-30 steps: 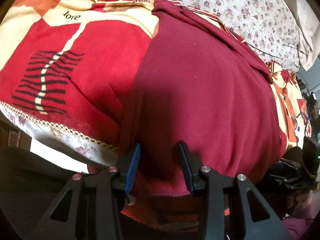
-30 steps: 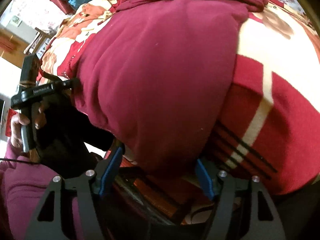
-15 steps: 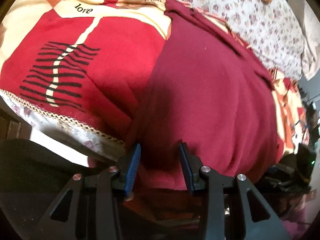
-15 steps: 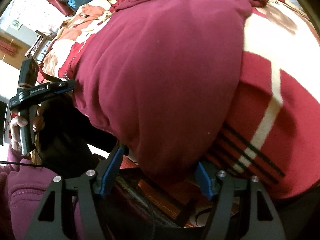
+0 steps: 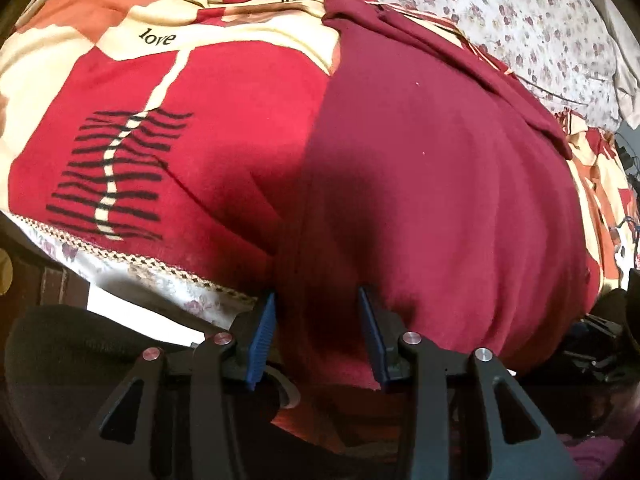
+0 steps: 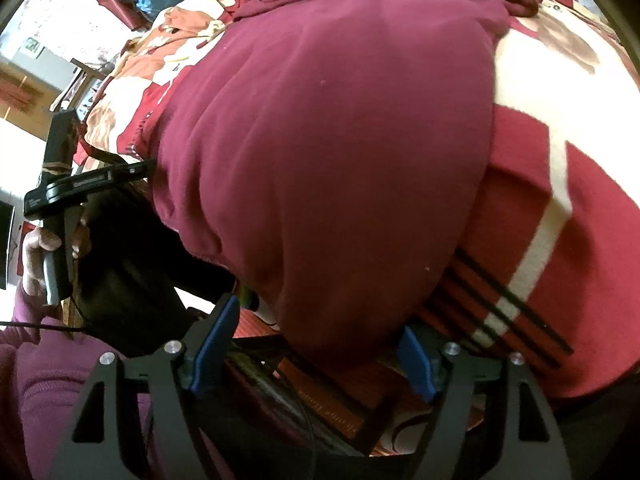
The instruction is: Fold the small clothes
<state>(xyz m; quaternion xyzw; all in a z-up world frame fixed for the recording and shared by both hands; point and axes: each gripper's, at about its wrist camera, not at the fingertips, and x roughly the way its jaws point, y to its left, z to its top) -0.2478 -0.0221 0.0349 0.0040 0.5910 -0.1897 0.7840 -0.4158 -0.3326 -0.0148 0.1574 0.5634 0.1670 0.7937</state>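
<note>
A maroon garment [image 5: 432,184] lies spread on a red and cream blanket [image 5: 168,128] on a bed, its near hem hanging over the bed's front edge. My left gripper [image 5: 316,320] is open, with its blue pads on either side of the hem's left part. My right gripper [image 6: 316,336] is open wide, straddling the hem's right corner of the garment [image 6: 332,160]. Neither pinches the cloth. The left gripper [image 6: 80,184] also shows in the right wrist view, held in a hand.
A floral sheet [image 5: 520,12] covers the bed beyond the blanket. The blanket's trimmed edge [image 5: 132,260] hangs over the front of the bed. A dark chair back [image 6: 132,272] stands close to the bed. Clutter lies under the right gripper.
Both views have shifted a little as the grippers edged along the hem. The jaws stay open and the garment has not been lifted.
</note>
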